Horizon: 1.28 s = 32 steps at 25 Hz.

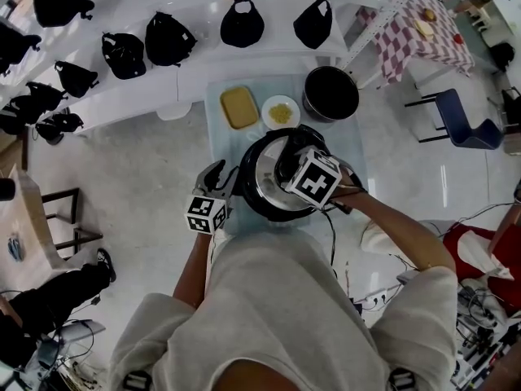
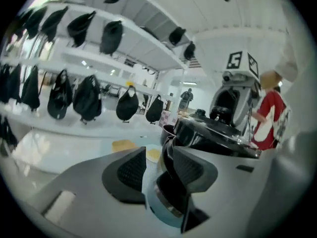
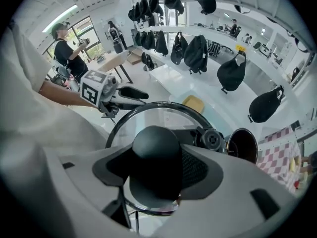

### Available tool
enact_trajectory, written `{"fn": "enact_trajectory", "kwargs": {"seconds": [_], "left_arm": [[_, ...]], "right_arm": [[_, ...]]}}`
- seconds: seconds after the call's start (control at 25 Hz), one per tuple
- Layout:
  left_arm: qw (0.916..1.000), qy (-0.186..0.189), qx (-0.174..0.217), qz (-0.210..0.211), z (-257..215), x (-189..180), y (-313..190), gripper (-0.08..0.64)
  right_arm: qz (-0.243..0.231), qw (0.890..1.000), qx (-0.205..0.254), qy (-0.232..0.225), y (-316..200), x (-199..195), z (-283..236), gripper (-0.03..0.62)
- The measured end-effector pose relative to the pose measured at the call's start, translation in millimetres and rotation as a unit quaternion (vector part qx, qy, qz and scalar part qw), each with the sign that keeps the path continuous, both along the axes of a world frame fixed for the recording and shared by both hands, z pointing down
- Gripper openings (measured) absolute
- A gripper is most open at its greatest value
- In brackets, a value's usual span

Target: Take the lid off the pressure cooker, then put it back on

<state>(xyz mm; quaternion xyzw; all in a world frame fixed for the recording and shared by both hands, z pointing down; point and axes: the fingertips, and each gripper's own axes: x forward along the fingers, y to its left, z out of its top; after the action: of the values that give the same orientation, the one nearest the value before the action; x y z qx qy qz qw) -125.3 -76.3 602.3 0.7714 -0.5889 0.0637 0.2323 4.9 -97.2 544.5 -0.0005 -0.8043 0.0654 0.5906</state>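
**A:** The right gripper (image 3: 157, 168) is clamping down on the black knob (image 3: 154, 148), both pads squeezing it, so the glass lid (image 3: 153, 114) is hanging straight under that hand.

**B:** And where is that sitting over the table (image 1: 218, 96)?

**A:** Right above the pressure cooker (image 1: 259, 192), near the table's front edge, just in front of the person. Whether the lid's rim is clearing the cooker, I am not managing to tell from here.

**B:** What is the other hand doing?

**A:** The left gripper (image 2: 159, 170) is hovering at the cooker's left flank, jaws standing apart. The side handle (image 2: 167, 155) is sitting between them, lying closer to the right-hand pad, with pale table showing beside the other pad, so nothing is being squeezed there.

**B:** Anything crowding them?

**A:** A black pot (image 1: 330, 94) and a plate (image 1: 281, 111) of something yellow are waiting behind the cooker, well apart from both grippers.
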Motion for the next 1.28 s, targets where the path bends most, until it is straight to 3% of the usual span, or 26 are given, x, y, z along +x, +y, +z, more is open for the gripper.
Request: {"fn": "enact_trajectory", "kwargs": {"seconds": [0.12,0.2,0.48,0.72,1.08,1.28], "left_arm": [[0.9948,-0.088,0.048,0.020,-33.3,6.0,-7.3,0.150],[0.9908,-0.112,0.072,0.025,-51.3,9.3,-11.6,0.150],[0.9888,-0.104,0.103,0.031,-80.5,18.6,-22.8,0.150],[0.9891,-0.090,0.106,0.047,-83.5,36.2,-29.7,0.149],[0.9845,-0.072,0.120,0.106,-99.1,94.2,-48.5,0.150],[0.9759,-0.062,0.138,0.158,-112.7,144.7,-60.2,0.150]], "right_arm": [[0.005,1.000,0.000,-0.005,-2.5,2.0,-2.5,0.270],[0.011,1.000,0.001,-0.011,-4.9,1.1,-4.4,0.270],[0.025,1.000,0.001,-0.014,-13.1,11.0,-8.7,0.270],[0.088,0.996,-0.006,-0.028,-27.2,37.0,-16.0,0.270],[0.161,0.987,0.017,-0.020,-45.0,111.6,-28.1,0.270],[0.221,0.975,0.022,-0.019,-46.7,164.5,-29.5,0.270]]}}
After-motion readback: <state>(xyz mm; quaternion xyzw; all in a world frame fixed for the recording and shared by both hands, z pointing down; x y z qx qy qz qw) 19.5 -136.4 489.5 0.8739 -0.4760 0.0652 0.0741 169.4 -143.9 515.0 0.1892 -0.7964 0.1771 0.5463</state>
